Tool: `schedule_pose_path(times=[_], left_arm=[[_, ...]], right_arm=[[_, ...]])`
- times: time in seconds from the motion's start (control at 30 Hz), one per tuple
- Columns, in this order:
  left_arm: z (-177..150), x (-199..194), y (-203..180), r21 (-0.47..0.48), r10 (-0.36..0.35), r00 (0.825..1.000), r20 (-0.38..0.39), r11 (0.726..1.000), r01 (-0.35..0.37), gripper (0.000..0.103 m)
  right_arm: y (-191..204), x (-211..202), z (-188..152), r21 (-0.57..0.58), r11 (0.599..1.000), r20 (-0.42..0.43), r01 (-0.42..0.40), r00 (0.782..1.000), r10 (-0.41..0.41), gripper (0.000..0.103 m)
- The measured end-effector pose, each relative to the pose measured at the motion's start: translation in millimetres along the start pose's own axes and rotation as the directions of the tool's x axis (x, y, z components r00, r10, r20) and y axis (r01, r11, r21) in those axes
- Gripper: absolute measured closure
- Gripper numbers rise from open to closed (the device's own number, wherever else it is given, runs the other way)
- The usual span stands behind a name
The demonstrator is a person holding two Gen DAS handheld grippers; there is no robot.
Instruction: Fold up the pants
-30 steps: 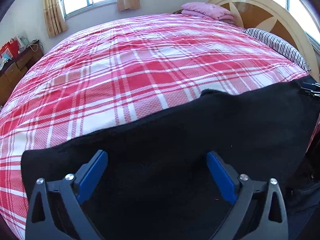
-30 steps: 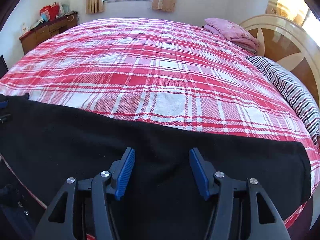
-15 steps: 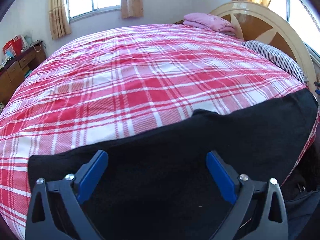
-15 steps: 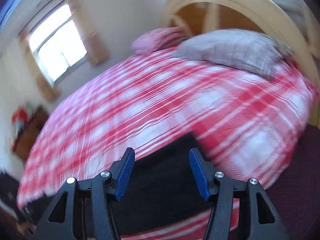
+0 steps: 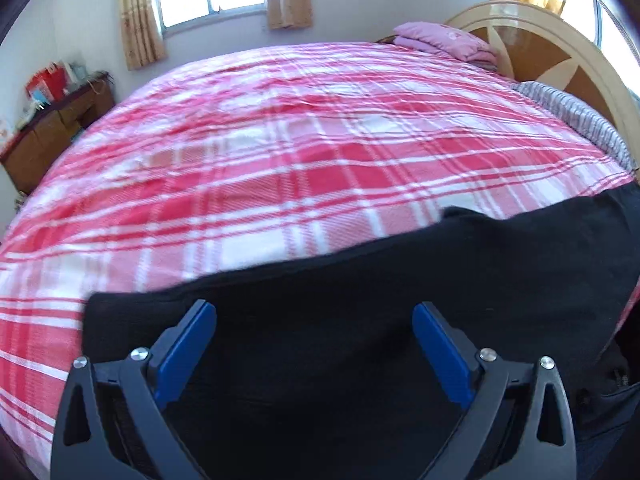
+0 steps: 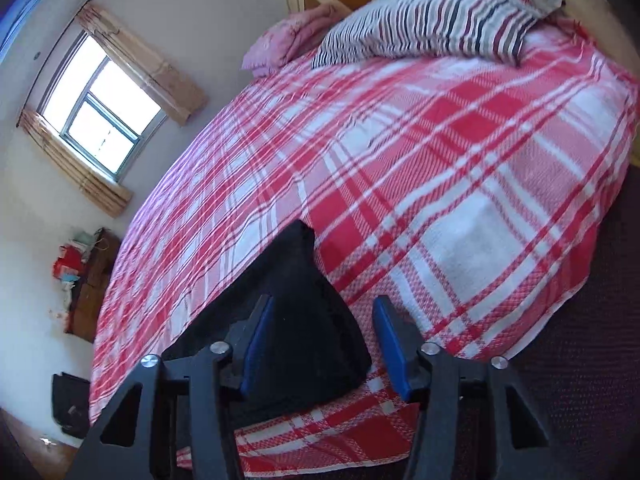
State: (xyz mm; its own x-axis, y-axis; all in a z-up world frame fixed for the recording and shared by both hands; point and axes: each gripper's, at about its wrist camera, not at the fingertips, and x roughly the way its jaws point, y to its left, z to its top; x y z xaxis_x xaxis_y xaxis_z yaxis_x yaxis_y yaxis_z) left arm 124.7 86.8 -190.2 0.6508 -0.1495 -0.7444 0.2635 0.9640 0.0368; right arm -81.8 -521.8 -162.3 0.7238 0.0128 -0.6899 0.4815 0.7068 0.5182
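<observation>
Your black soft pants (image 5: 360, 320) lie flat along the near edge of the red-and-white checked bed cover (image 5: 300, 152). Your left claw (image 5: 314, 344) hangs wide above them. Your right claw (image 6: 322, 344), jaws just narrowing, straddles the pants' end corner without pinching.

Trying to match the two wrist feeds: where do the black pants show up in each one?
Left wrist: the black pants fill the lower half, spread wide along the near bed edge.
Right wrist: one end of them lies bottom centre, narrowing toward the middle of the picture.
Shared landmark: the striped pillow, far right in left wrist view; top right in right wrist view.
</observation>
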Motion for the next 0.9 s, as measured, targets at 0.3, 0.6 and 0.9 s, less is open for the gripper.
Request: schedule_pose_path(times=[0.3, 0.6, 0.9], left_arm=[[-2.9, 5.1, 22.8, -0.022, 0.033, 0.999, -0.011, 0.999, -0.033, 0.002], [-0.8, 3.3, 23.9, -0.015, 0.026, 1.0, -0.008, 1.0, -0.026, 0.002], [8.9, -24.1, 39.6, 0.002, 0.156, 0.984, 0.088, 0.988, -0.157, 0.002]], right_arm=[[-15.2, 13.0, -0.5, 0.045, 0.987, 0.013, -0.154, 0.988, 0.153, 0.063], [-11.8, 16.3, -3.7, -0.013, 0.992, 0.018, -0.123, 0.992, 0.123, 0.084], [13.5, -3.0, -1.6, -0.059, 0.992, 0.065, -0.113, 0.991, 0.116, 0.09]])
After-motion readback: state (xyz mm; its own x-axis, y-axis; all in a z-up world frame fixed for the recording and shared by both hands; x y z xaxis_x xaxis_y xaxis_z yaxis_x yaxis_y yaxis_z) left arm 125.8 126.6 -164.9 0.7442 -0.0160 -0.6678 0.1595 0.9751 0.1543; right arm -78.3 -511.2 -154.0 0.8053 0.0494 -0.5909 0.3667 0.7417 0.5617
